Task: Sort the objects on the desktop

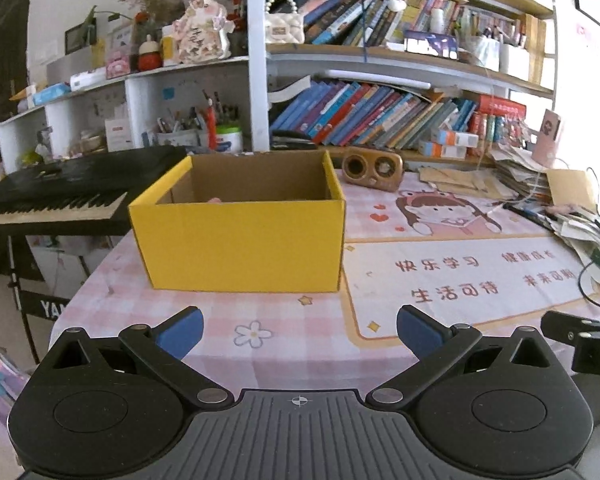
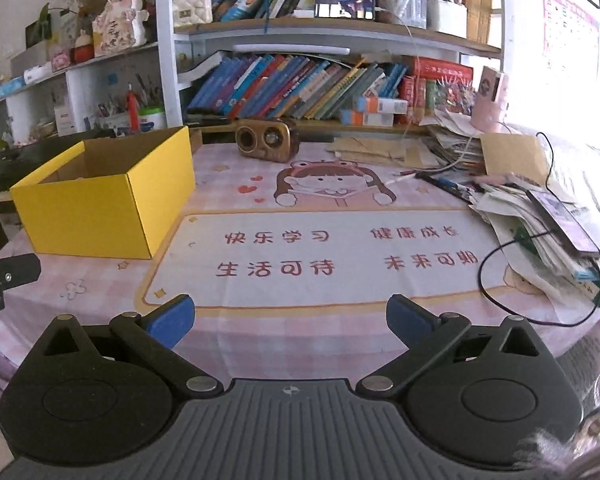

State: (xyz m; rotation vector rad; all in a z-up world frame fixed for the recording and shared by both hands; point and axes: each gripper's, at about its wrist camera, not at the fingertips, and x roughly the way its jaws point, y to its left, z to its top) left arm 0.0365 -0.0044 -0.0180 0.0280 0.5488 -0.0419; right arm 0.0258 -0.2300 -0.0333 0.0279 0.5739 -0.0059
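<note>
An open yellow cardboard box (image 1: 240,240) stands on the pink desk mat; a small pink thing (image 1: 214,200) peeks from inside it. The box also shows at the left of the right wrist view (image 2: 100,212). My left gripper (image 1: 300,332) is open and empty, hovering over the mat in front of the box. My right gripper (image 2: 290,320) is open and empty over the mat's printed panel (image 2: 320,256). A brown wooden speaker (image 2: 268,138) sits behind the box. Pens (image 2: 444,184) lie at the right by a paper pile.
A messy stack of papers and books (image 2: 548,224) with a black cable (image 2: 512,280) fills the right side. Bookshelves (image 1: 380,120) rise behind the desk. A black piano keyboard (image 1: 60,192) stands left of the desk. The other gripper's edge (image 1: 580,340) shows at right.
</note>
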